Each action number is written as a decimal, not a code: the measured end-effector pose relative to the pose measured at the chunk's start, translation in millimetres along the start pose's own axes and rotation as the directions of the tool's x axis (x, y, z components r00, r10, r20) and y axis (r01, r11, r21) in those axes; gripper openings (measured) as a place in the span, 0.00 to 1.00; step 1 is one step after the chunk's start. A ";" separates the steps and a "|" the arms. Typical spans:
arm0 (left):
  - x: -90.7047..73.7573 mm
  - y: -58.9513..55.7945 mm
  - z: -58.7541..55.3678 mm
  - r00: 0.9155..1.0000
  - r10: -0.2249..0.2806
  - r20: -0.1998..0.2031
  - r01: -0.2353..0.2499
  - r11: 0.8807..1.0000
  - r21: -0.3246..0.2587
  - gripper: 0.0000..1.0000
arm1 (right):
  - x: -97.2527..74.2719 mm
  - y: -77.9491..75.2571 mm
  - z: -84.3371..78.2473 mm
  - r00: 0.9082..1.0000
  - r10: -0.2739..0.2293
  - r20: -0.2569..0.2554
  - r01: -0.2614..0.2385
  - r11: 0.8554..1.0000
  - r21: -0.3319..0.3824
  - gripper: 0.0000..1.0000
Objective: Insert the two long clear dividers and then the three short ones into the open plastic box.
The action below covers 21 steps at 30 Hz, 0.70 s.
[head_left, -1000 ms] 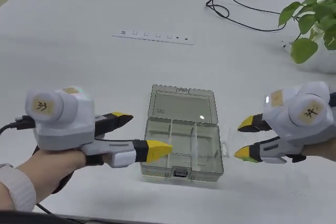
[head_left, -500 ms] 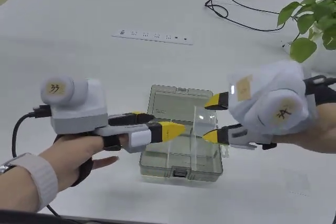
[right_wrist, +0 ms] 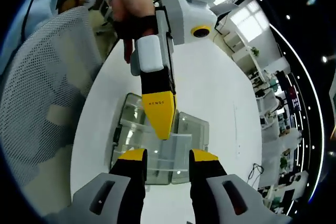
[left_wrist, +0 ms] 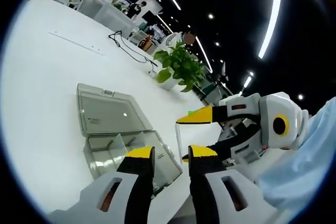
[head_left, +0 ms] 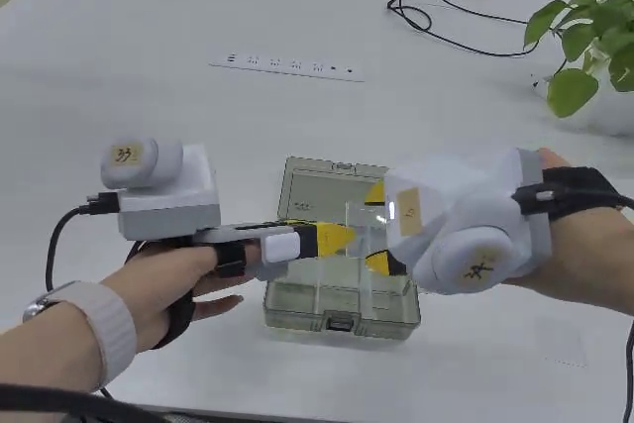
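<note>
— What's on the bench?
— A broad white table (head_left: 149, 27). Near its front edge is the open smoky-clear plastic box (head_left: 297, 299), its hinged lid (head_left: 317, 180) lying flat behind it. Both tools hover right over the box.
— Which step?
— Seating a divider, I'd judge. The right gripper (right_wrist: 168, 155) pinches a flat clear plastic divider (head_left: 360, 264) upright by two opposite edges, just above the compartments. The left gripper (left_wrist: 170, 153) points in from the other side, its tip at the panel's edge and seemingly touching it. I can't tell whether its jaws are closed or slightly parted.
— Long one or short?
— Can't say. Some clear partitions (left_wrist: 122, 145) already stand inside, too faint to count.
— Next move?
— Probably line the panel's ends up with the slots in the walls and press straight down, the left tip steadying it against tilt.
— Anything in the way?
— The tools crowd each other, and clear on clear hides the slots. The leafy green plant (head_left: 594, 27), the long white power strip (head_left: 287, 66) and the looped black cable (head_left: 394, 9) sit well apart at the far side
</note>
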<state>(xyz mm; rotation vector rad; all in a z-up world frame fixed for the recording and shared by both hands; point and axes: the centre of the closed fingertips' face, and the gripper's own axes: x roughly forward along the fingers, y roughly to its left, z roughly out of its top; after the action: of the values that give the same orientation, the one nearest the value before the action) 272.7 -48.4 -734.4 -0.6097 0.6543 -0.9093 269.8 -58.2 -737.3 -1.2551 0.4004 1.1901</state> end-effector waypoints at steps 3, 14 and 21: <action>3.0 -2.1 -2.7 1.000 -0.008 -0.012 0.007 1.000 -0.021 0.14 | 1.3 0.6 1.4 1.000 -0.001 0.001 0.001 1.000 -0.005 0.32; 7.4 -7.7 -8.1 0.999 -0.027 -0.024 0.025 0.997 -0.076 0.00 | 2.5 5.5 2.3 1.000 0.006 -0.008 -0.006 1.000 -0.027 0.32; 5.6 -9.6 -10.0 0.999 -0.039 -0.024 0.037 0.994 -0.107 0.00 | 0.3 8.0 4.0 1.000 0.010 0.000 -0.010 1.000 -0.029 0.32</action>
<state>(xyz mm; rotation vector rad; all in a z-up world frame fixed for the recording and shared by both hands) 263.0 -59.8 -735.5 -0.7089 0.7198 -0.9231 261.8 -55.7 -740.3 -1.2795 0.3904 1.2085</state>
